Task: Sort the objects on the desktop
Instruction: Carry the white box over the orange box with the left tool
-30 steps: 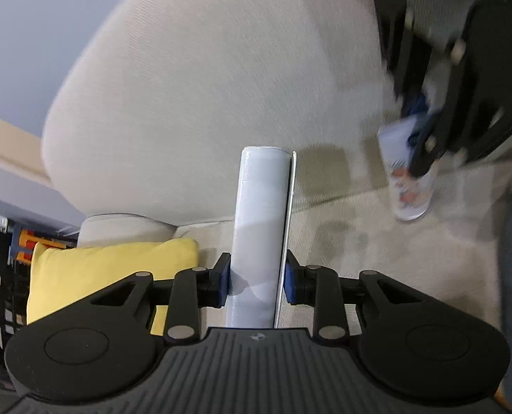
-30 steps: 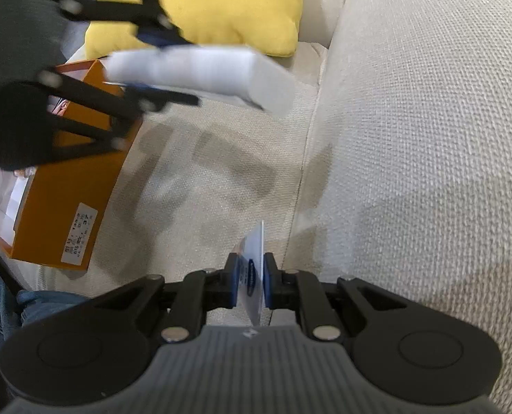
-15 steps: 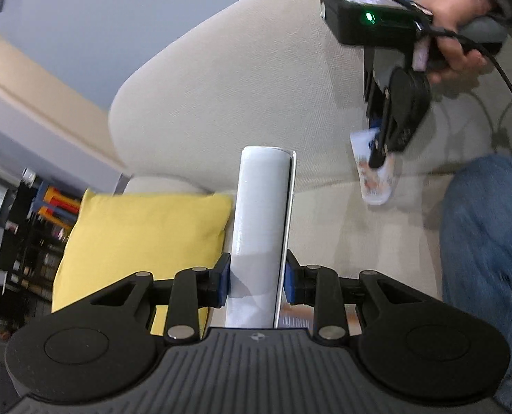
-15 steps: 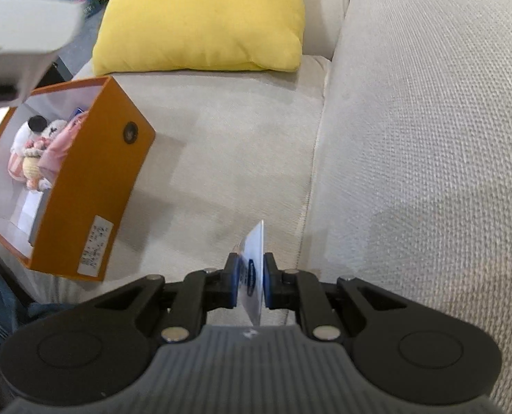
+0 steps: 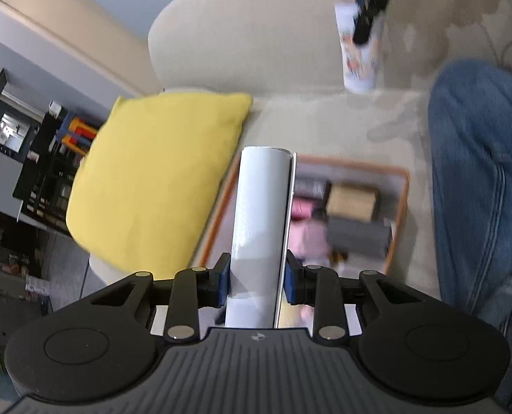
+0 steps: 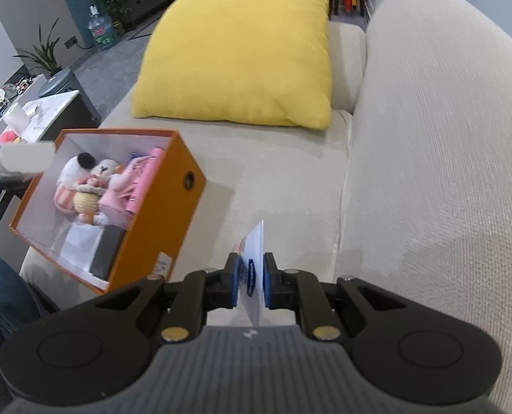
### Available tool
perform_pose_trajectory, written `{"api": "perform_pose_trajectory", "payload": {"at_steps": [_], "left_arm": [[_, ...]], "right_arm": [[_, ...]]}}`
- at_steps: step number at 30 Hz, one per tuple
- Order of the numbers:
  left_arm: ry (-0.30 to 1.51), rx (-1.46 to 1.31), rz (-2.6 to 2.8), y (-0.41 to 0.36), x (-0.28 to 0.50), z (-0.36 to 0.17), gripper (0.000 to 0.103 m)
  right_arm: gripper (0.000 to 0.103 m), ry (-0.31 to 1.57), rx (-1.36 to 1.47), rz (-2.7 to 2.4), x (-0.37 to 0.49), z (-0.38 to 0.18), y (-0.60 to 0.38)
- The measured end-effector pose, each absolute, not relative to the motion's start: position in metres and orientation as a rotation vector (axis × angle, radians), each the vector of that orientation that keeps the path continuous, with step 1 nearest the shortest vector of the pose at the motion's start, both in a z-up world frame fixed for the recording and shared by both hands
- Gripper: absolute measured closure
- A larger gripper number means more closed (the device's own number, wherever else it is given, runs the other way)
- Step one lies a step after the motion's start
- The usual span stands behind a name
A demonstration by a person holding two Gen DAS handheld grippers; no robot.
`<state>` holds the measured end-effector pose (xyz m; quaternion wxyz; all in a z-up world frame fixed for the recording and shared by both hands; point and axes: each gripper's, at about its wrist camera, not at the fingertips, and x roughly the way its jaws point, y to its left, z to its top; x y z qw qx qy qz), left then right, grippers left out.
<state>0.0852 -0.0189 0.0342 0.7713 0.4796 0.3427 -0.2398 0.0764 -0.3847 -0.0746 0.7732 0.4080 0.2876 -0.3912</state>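
Sofa (image 6: 428,172) fills the right of your right-wrist view, with the yellow cushion (image 6: 242,55) at top centre. A second ago your left camera faced only the backrest; now it has swung down, so the orange box (image 5: 399,214) sits at centre right behind what you carry, its toys blurred inside. That suggests you are lining up the drop. Your left gripper (image 5: 256,281) is clamped on the white box (image 5: 261,227), which stands upright at centre frame. The right view shows the orange box at lower left, holding plush toys (image 6: 90,186). Your right gripper (image 6: 250,284) is clamped on a thin white card (image 6: 254,258), hanging over the seat just right of the box.
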Motion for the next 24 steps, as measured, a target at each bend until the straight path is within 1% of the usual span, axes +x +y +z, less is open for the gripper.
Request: {"api": "perform_pose_trajectory", "payload": {"at_steps": [5, 11, 18, 24], "left_arm": [[0.785, 1.076, -0.531, 0.000, 0.071, 0.018, 0.068], [0.821, 1.127, -0.585, 0.005, 0.077, -0.008, 0.068], [0.919, 1.158, -0.633, 0.017, 0.090, -0.042, 0.068], [0.987, 1.180, -0.667, 0.026, 0.100, -0.056, 0.068]], "right_arm": [[0.089, 0.604, 0.881, -0.789, 0.094, -0.054, -0.377], [0.089, 0.597, 0.839, -0.756, 0.119, -0.028, -0.368], [0.089, 0.603, 0.858, -0.734, 0.139, -0.026, -0.359], [0.089, 0.625, 0.874, -0.723, 0.146, -0.031, -0.359]]}}
